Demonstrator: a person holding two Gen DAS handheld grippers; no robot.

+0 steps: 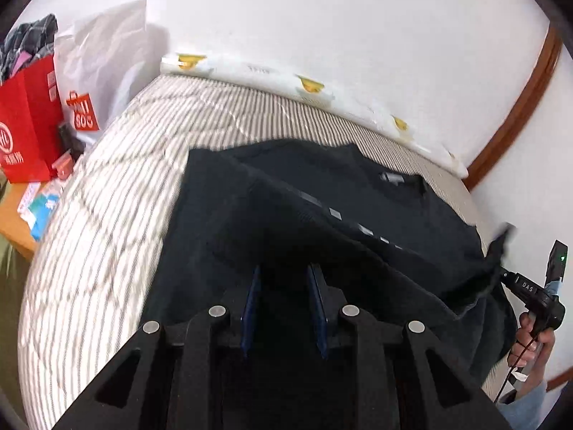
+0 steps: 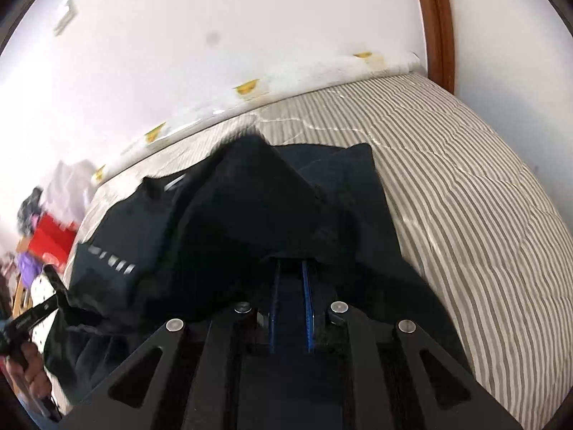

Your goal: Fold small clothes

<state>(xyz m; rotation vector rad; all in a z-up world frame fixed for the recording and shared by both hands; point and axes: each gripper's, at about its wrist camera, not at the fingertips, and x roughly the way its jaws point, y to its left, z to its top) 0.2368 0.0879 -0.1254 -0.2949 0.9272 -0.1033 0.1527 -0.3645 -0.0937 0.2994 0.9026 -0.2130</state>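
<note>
Black garment [image 1: 322, 208] spread on the striped bed cover [image 1: 118, 186], filling the middle and lower part of both views. Lifted at its near edge into a raised fold, with the far part lying flat toward 12 o'clock.

Only in the left wrist view: a small grey label at the neck [image 1: 392, 178] near 1 o'clock, a row of pale marks across the cloth, a red paper bag [image 1: 28, 122] and a white shopping bag [image 1: 104, 61] at 10 o'clock beside the bed. At 3 to 4 o'clock, the right gripper [image 1: 501, 268] seen from the side, with the right hand [image 1: 533, 344] on its handle. Only in the right wrist view: wide bare striped cover [image 2: 483, 197] from 1 to 4 o'clock, brown wooden trim [image 2: 435, 18] at 1 o'clock, and at 8 o'clock the left gripper [image 2: 59, 295] with the left hand [image 2: 27, 369] below it.

Far bed edge touching the white wall [image 1: 322, 18], with pale padding and yellow patches along it. Free cover on the left of the garment in the left view, and on the right of it in the right view.

Left gripper [image 1: 284, 268] narrowly parted, dark cloth pinched between the blue fingers [image 1: 255, 286]. Right gripper [image 2: 290, 261] almost closed, tips hidden under the fold, clamped on the garment's edge.
</note>
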